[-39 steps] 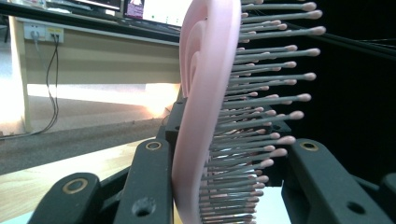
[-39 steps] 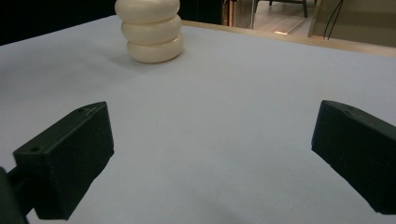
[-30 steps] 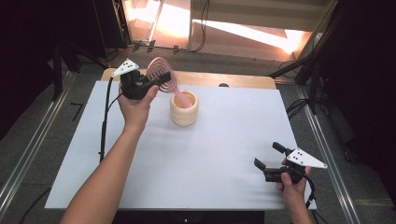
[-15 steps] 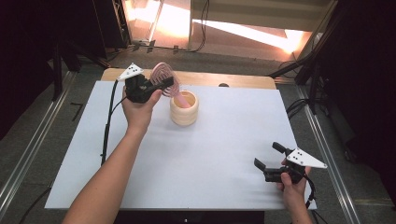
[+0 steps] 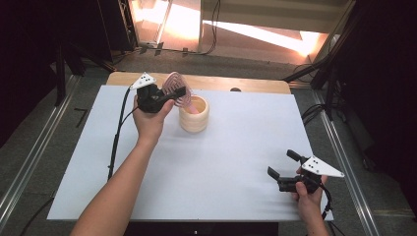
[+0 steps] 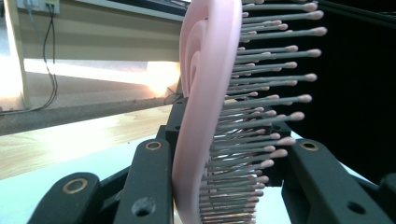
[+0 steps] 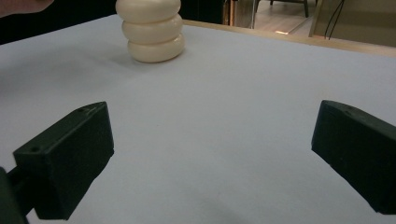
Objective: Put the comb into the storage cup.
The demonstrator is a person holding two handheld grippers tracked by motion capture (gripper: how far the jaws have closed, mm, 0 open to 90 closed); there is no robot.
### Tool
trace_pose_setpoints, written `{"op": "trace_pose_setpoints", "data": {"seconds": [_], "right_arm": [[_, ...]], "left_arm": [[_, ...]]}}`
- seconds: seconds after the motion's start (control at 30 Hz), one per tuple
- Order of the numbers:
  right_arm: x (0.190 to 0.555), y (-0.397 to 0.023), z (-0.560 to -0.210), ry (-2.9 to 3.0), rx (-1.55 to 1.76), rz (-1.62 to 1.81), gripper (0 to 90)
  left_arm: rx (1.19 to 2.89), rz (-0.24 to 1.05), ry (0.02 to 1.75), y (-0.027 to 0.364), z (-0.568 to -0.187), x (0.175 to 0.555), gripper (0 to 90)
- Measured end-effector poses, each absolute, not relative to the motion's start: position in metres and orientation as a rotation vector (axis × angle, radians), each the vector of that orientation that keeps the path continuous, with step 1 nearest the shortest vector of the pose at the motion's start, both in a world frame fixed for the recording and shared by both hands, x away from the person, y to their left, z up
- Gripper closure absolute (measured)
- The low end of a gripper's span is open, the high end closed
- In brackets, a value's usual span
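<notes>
A pink hairbrush [image 5: 176, 87] with pink-tipped bristles stands on edge between the jaws of my left gripper [image 5: 173, 94], which is shut on it. In the left gripper view the brush [image 6: 205, 93] rises between the two black jaws, bristles facing right. It hangs just left of and above a cream ribbed cup [image 5: 194, 117] at the back of the white table top [image 5: 221, 162]. Something pink shows inside the cup's mouth. My right gripper [image 5: 281, 163] rests near the front right corner, open, nothing between its jaws. Its view has the cup [image 7: 150, 30] far ahead.
A wooden strip [image 5: 255, 84] runs along the table's far edge. Metal rails [image 5: 29, 162] flank the table on both sides. A black cable [image 5: 117, 137] trails from the left gripper over the table's left part.
The left hand has sunk a little with the brush, bringing it closer to the cup's rim. The right hand has stayed where it was.
</notes>
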State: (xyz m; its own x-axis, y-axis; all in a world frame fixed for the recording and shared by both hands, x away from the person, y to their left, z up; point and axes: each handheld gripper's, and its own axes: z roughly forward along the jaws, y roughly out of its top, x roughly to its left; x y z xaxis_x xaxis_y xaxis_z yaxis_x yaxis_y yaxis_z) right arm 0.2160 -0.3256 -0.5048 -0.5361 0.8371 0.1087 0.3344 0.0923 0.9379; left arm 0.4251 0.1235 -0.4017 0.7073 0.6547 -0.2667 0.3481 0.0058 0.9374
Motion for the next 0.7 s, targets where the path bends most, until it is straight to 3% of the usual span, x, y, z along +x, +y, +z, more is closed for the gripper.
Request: {"op": "trace_pose_setpoints", "data": {"seconds": [0.7], "right_arm": [[0.216,-0.326,-0.505,1.916,1.151,1.448,0.0]], "left_arm": [[1.669,0.35,0.857,0.112,-0.415,0.431,65.6]]}}
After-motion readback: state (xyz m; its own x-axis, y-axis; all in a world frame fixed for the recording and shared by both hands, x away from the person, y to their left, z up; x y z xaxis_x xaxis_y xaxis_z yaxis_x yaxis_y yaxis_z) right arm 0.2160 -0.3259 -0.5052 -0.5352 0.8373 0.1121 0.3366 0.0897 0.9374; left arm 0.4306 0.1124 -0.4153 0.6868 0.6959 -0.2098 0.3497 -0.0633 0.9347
